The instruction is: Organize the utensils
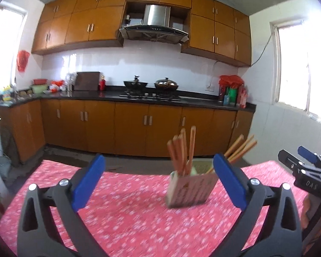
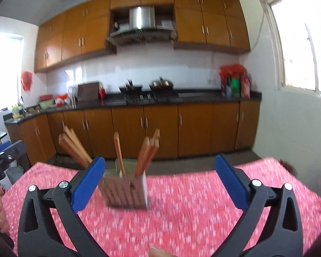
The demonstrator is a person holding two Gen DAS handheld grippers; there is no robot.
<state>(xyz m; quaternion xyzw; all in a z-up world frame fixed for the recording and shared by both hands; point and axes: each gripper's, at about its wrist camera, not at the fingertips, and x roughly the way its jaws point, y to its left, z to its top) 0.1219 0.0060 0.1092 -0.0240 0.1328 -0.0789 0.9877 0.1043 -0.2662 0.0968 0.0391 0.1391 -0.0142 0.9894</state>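
A slatted wooden utensil holder (image 1: 190,188) stands on the red flowered tablecloth (image 1: 128,218), blurred. Wooden chopsticks (image 1: 182,150) stick up from it in separate bunches, one bunch (image 1: 241,147) leaning right. My left gripper (image 1: 159,158) is open and empty, and the holder sits just ahead of it, toward its right finger. The right gripper (image 1: 295,154) shows at the right edge. In the right wrist view the holder (image 2: 126,192) and chopsticks (image 2: 148,152) stand ahead near the left finger of my open, empty right gripper (image 2: 159,159). The left gripper (image 2: 6,150) shows at the left edge.
Beyond the table's far edge (image 2: 182,171) is bare floor, then brown base cabinets (image 1: 130,128) under a dark counter (image 1: 109,96) with pots on a stove (image 1: 152,85). Windows are at both sides. A hand (image 1: 308,212) holds the right gripper.
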